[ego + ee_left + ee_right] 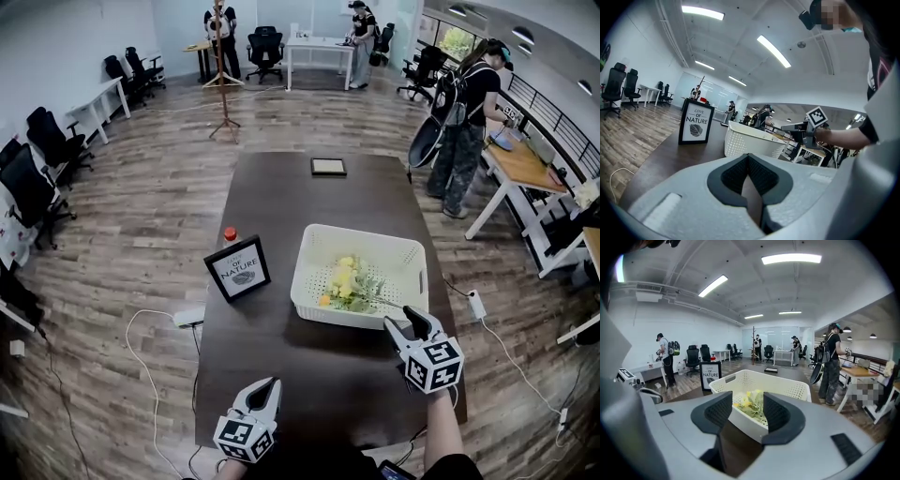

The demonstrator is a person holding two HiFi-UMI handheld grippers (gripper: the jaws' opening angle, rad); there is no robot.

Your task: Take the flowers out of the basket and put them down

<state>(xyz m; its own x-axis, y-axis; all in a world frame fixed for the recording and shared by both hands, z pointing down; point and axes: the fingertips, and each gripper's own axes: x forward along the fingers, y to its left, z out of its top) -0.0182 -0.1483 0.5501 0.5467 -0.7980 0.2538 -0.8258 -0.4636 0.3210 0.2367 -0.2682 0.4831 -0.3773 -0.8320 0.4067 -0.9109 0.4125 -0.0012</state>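
The flowers are a small loose bunch of soft yellow blooms on thin green stems with pale green leaves. They lie flat on the bottom of the white, rectangular, perforated plastic basket, roughly at its middle, with the stems running toward its near right corner. One orange-yellow bloom lies at the near left of the bunch. The basket has rounded corners, a smooth rolled rim, a cut-out handle slot in its end wall and rows of small holes in its walls. It stands on the long dark brown wooden table, in the near half and close to the right edge.

The right gripper, grey moulded plastic with black ribbed pads, hangs just at the basket's near right corner. Its jaws stand apart and grip nothing; the basket and flowers show through the gap beyond them. The left gripper is low by the table's near edge, left of centre, jaws clenched together on nothing.

Left of the basket, near the table's left edge, a black-framed white sign with a leaf print stands upright and tilted back. Just behind it is a small red-capped bottle. A small dark flat frame lies near the far edge.
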